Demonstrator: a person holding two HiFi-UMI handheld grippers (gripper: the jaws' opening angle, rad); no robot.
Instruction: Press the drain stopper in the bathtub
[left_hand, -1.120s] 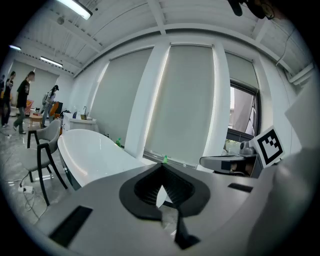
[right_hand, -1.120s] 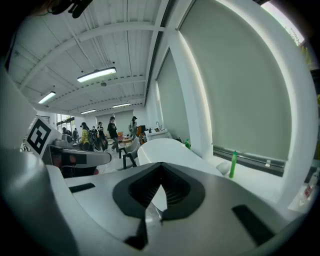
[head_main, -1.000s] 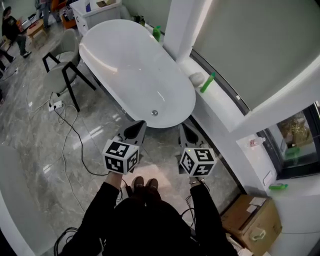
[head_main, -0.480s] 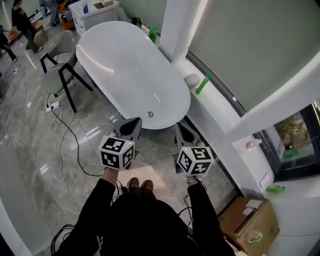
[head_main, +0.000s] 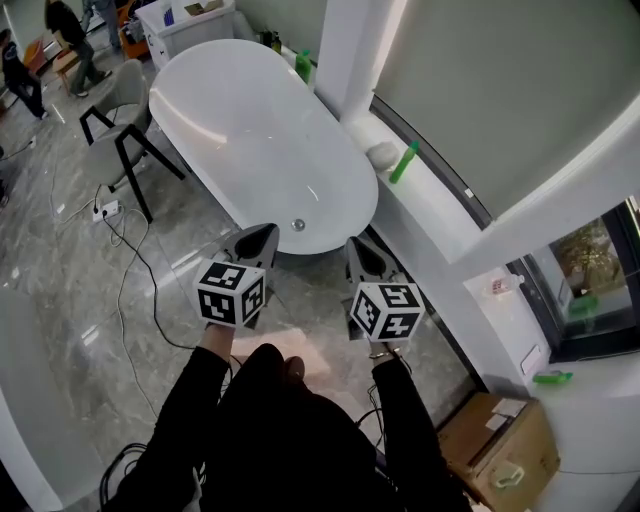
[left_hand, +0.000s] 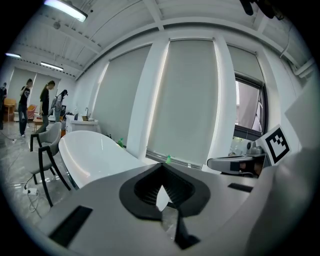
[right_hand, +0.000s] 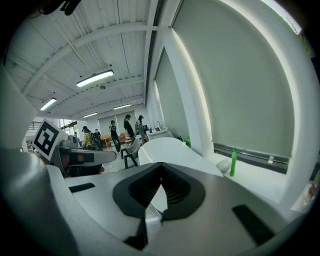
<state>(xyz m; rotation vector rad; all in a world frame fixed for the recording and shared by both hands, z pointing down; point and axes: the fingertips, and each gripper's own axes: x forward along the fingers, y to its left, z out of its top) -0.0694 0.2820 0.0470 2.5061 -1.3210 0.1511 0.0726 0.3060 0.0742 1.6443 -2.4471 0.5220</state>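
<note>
A white oval bathtub (head_main: 250, 130) stands on the grey marble floor ahead of me. Its small round metal drain stopper (head_main: 297, 225) sits in the basin near the end closest to me. My left gripper (head_main: 262, 236) is held just short of that near rim, a little left of the stopper, jaws shut with nothing in them. My right gripper (head_main: 358, 250) hangs beside the tub's near right end, also shut and empty. The left gripper view shows the left gripper (left_hand: 162, 167) with the bathtub (left_hand: 95, 155) beyond it. The right gripper view shows the right gripper (right_hand: 161, 166) and the bathtub (right_hand: 175, 152).
A white window ledge (head_main: 440, 225) runs along the tub's right side with a green bottle (head_main: 404, 162) and a pale round object (head_main: 382, 155). A white column (head_main: 350, 50) stands behind. Chairs (head_main: 115, 140), a power strip with cables (head_main: 108, 210), a cardboard box (head_main: 500, 440) and distant people (head_main: 70, 30) are around.
The view has drawn closer to the tub. Both grippers have moved up and slightly left toward its near end; the stopper now lies just beyond the left gripper's tip.
</note>
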